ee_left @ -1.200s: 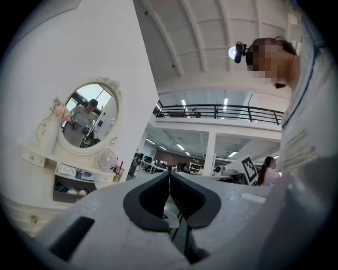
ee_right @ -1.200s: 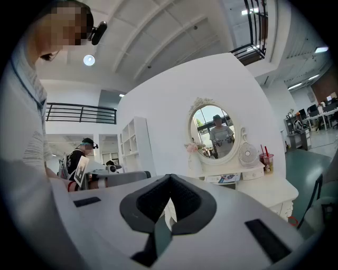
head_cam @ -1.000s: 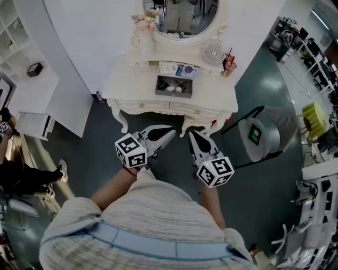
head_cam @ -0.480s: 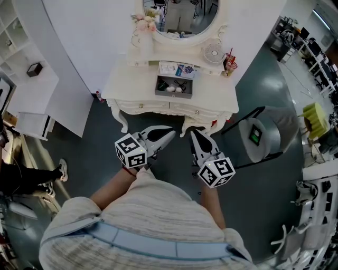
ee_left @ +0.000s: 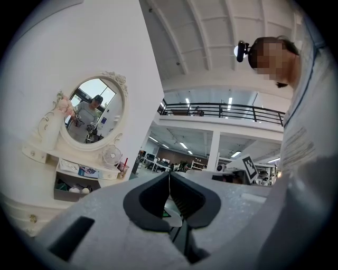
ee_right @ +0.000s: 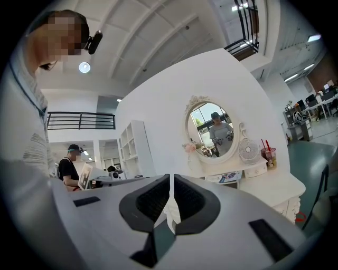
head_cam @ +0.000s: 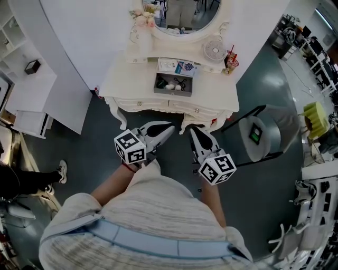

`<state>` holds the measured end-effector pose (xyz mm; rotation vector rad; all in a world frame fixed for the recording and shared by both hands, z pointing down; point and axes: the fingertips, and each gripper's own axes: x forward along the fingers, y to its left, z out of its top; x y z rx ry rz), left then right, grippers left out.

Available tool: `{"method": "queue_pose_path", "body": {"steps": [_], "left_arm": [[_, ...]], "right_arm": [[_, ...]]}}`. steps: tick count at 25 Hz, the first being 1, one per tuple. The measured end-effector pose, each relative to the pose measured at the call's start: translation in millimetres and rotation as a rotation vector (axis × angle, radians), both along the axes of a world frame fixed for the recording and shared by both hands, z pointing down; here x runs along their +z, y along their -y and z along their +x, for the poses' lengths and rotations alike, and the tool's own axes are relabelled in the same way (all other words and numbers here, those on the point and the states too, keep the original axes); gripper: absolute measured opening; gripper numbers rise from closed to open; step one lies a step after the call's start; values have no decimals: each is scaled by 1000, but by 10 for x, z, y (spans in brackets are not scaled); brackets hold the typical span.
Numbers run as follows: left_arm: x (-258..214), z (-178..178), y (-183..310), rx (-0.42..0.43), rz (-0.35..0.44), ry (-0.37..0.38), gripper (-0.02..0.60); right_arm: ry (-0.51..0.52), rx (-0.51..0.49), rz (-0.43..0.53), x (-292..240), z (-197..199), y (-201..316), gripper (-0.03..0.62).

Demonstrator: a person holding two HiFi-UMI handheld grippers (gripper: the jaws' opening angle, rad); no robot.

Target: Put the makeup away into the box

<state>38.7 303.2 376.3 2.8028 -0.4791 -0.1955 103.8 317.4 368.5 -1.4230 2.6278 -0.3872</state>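
Observation:
A grey open box stands on the white dressing table, with small white and dark makeup items in it. Flat packets lie on the low shelf just behind the box. My left gripper and right gripper hang side by side over the floor, just short of the table's front edge. Both point at the table and are shut with nothing between the jaws. From the left gripper view the box shows low at the left. The right gripper view shows the table top to the right.
An oval mirror rises behind the table, with a small white fan and a drink cup with a straw at its right. A grey round chair stands right of the table. White shelving is at the left.
Both grippers have edged a little toward the dressing table, jaws unchanged. The seated person at the left edge has slipped further out of view.

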Motion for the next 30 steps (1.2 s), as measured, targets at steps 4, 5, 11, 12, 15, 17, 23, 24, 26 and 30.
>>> {"method": "queue_pose_path", "body": {"steps": [4, 5, 11, 12, 15, 17, 23, 24, 26, 30], "left_arm": [[54, 41, 229, 3, -3, 1, 15], [55, 51, 301, 5, -2, -2, 15], [53, 53, 840, 9, 17, -4, 15], [56, 38, 946, 5, 19, -4, 15], [89, -51, 1289, -20, 7, -8, 15], [109, -125, 1524, -36, -4, -12, 15], [117, -259, 2152, -40, -12, 5, 15], [120, -280, 2256, -38, -15, 8, 15], [115, -314, 2461, -33, -11, 12, 15], [83, -365, 2786, -9, -2, 5, 15]], "right_arm": [[26, 11, -12, 33, 62, 198, 11], [28, 14, -14, 42, 72, 255, 9], [26, 17, -35, 147, 68, 730, 11], [25, 14, -39, 154, 59, 831, 11], [16, -3, -59, 165, -5, 1145, 11], [7, -15, -73, 183, -63, 1364, 11], [3, -28, -95, 192, -212, 2045, 11], [5, -31, -96, 192, -241, 2156, 11], [3, -35, -95, 180, -293, 2372, 11], [9, -30, -90, 169, -393, 2727, 11]]}}
